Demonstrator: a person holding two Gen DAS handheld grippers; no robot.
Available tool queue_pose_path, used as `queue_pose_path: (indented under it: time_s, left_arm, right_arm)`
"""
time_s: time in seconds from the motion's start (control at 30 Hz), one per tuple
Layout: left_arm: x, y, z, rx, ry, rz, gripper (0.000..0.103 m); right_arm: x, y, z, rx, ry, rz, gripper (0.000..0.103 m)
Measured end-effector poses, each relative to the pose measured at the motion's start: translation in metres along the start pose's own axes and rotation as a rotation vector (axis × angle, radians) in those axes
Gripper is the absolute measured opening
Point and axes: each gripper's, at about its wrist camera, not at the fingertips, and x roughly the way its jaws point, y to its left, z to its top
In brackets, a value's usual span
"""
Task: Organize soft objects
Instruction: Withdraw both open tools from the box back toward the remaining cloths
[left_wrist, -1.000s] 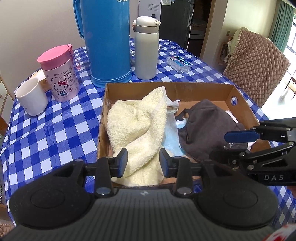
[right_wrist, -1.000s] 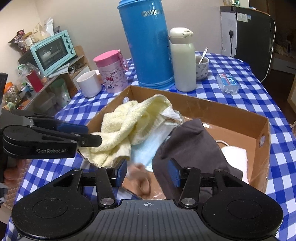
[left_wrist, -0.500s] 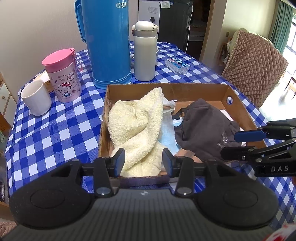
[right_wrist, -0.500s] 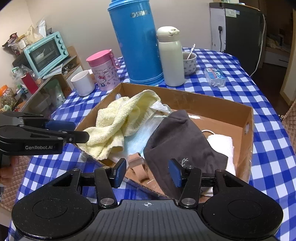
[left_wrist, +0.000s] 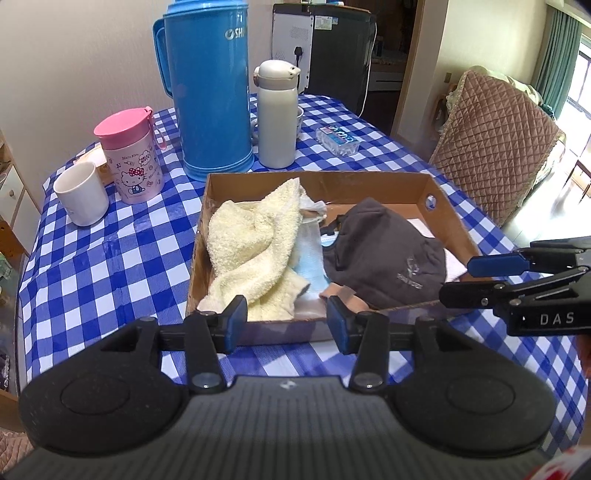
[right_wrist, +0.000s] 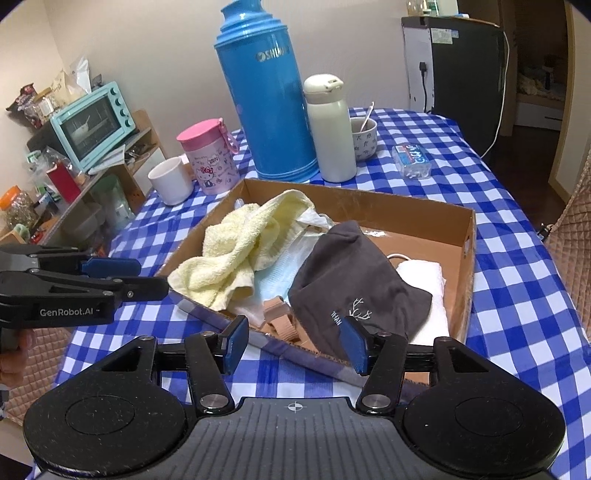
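Both my grippers, left (left_wrist: 286, 319) and right (right_wrist: 293, 345), now sit back from the cardboard box (left_wrist: 448, 216), jaws just opened wider, empty. Towel (left_wrist: 255, 251) and grey cap (right_wrist: 347, 273) lie inside, probably sorted; next I check for strays.

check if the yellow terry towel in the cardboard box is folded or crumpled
Crumpled: the yellow terry towel lies bunched in loose humps, one corner draped over the cardboard box front edge.

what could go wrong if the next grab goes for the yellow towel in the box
The fluffy pale yellow terry towel lies over the light blue face mask, so a grab may drag both out. One corner droops over the shallow brown cardboard box's near wall and could snag. The tall blue plastic thermos stands just behind the box.
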Motion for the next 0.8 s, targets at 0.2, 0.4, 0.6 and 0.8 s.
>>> queue_pose_path:
  time_s: [0.2, 0.4, 0.6, 0.8]
  left_arm:
    - [-0.026, -0.009, -0.01, -0.007, -0.021, -0.001, 0.044]
    - [-0.056, -0.015, -0.025, -0.019, -0.04, 0.008, 0.045]
    - [-0.081, -0.019, -0.048, -0.032, -0.03, 0.019, 0.046]
    - [-0.102, -0.022, -0.072, -0.046, -0.014, 0.029, 0.046]
  right_arm:
    - [-0.025, 0.008, -0.013, 0.008, -0.02, 0.018, 0.057]
    - [-0.051, 0.013, -0.029, 0.017, -0.038, 0.023, 0.058]
    - [-0.077, 0.018, -0.047, 0.022, -0.045, 0.027, 0.058]
    - [-0.096, 0.022, -0.067, 0.021, -0.036, 0.031, 0.059]
